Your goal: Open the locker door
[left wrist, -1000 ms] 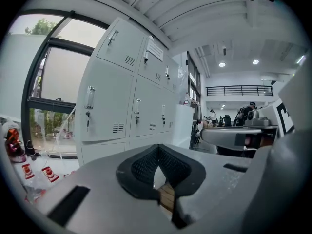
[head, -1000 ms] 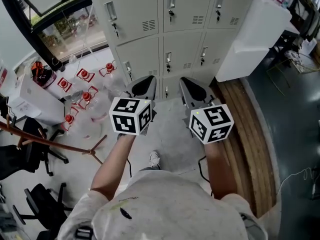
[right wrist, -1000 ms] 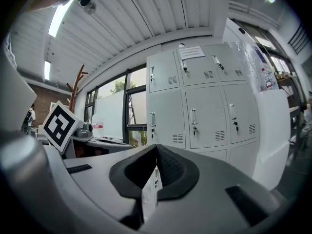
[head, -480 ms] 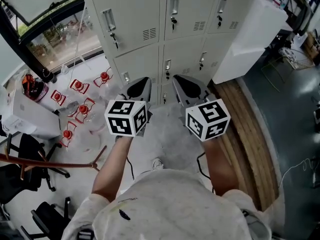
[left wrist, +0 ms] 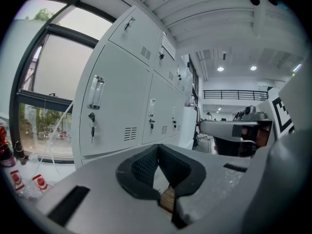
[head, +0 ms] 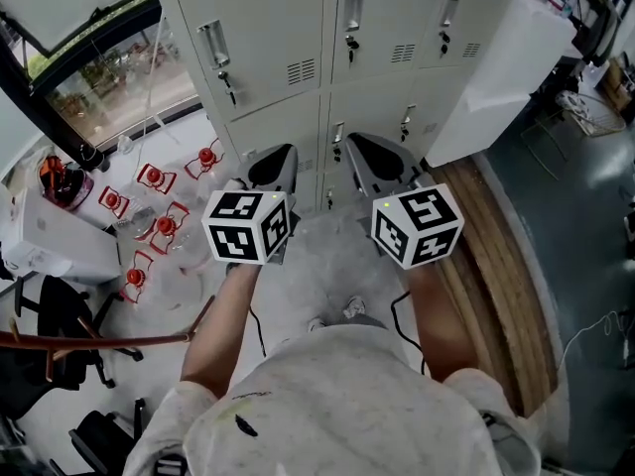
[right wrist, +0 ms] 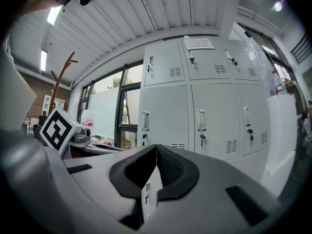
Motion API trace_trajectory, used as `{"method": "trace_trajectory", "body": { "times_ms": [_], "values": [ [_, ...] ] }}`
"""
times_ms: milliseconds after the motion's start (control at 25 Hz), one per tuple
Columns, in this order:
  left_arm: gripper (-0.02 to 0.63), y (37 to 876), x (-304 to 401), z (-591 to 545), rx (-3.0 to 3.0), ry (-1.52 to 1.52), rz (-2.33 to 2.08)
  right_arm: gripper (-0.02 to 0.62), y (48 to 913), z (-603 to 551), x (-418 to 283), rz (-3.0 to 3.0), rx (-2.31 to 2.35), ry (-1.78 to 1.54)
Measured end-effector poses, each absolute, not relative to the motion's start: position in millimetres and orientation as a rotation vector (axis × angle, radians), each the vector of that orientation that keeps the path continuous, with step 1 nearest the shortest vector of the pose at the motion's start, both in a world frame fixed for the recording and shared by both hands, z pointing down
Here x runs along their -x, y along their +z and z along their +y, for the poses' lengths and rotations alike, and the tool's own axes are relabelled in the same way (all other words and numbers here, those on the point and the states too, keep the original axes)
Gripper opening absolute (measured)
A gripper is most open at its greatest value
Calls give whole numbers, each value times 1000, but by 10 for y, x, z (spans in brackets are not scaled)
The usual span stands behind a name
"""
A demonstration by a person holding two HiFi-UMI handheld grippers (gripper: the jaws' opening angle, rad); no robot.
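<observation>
The bank of lockers [head: 298, 28] stands straight ahead of the person, pale grey doors in rows, all of them shut. Each door carries a vertical handle [head: 212, 44], a key lock just under it and a small patch of vent slots.

Both grippers are held side by side in front of the lockers, apart from any door. The left gripper [head: 281, 153] has its jaws pressed together at the tips with nothing between them; its own view [left wrist: 157, 147] shows the pads meeting and the nearest door's handle [left wrist: 96, 92] off to the left. The right gripper [head: 357, 142] is likewise closed on nothing – its view [right wrist: 156, 147] looks squarely at the middle row of doors, handles [right wrist: 200, 120] level with the jaws.

Left of the lockers, red-capped water bottles [head: 159, 228] stand on the floor below a window [head: 109, 67]. Right of the lockers a white cabinet [head: 496, 77] sits just beside them, on a strip of wooden flooring [head: 496, 266].
</observation>
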State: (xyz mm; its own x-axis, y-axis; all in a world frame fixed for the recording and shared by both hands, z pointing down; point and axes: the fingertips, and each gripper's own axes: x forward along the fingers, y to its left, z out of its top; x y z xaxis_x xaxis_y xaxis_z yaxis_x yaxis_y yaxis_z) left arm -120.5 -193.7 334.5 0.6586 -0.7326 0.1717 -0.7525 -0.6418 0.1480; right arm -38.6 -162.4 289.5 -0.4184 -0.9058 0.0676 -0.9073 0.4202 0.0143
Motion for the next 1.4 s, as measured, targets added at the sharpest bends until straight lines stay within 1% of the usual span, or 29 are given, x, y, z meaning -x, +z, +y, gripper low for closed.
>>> {"method": "trace_trajectory", "body": {
  "times_ms": [400,840,1200,1240,1280,1320,1360,1400],
  "values": [
    [7,3344,882,-2520,-2710,167,-1195,5,2932,-2274,163,-2614,-1653,31],
    [7,3195,433,-3390,-2707,138,-1272,5,2794,-3211,-256,-2676,-1601,-3],
    [6,3203,180,-3810,-2672,170,-1328,6,2705,-3831,-442,-2735,-1530,-34],
    [7,3203,157,-3851,-2668,172,-1336,10,2697,-3894,-448,-2742,-1518,-37],
    [8,3200,133,-3893,-2666,175,-1343,35,2692,-3955,-448,-2748,-1502,-37],
    [6,3193,107,-3936,-2664,176,-1350,78,2689,-4014,-445,-2755,-1485,-36],
    [7,3182,82,-3977,-2662,176,-1358,94,2684,-4069,-442,-2761,-1469,-37],
    [6,3171,58,-4015,-2660,175,-1366,95,2677,-4120,-440,-2766,-1455,-42]
  ]
}}
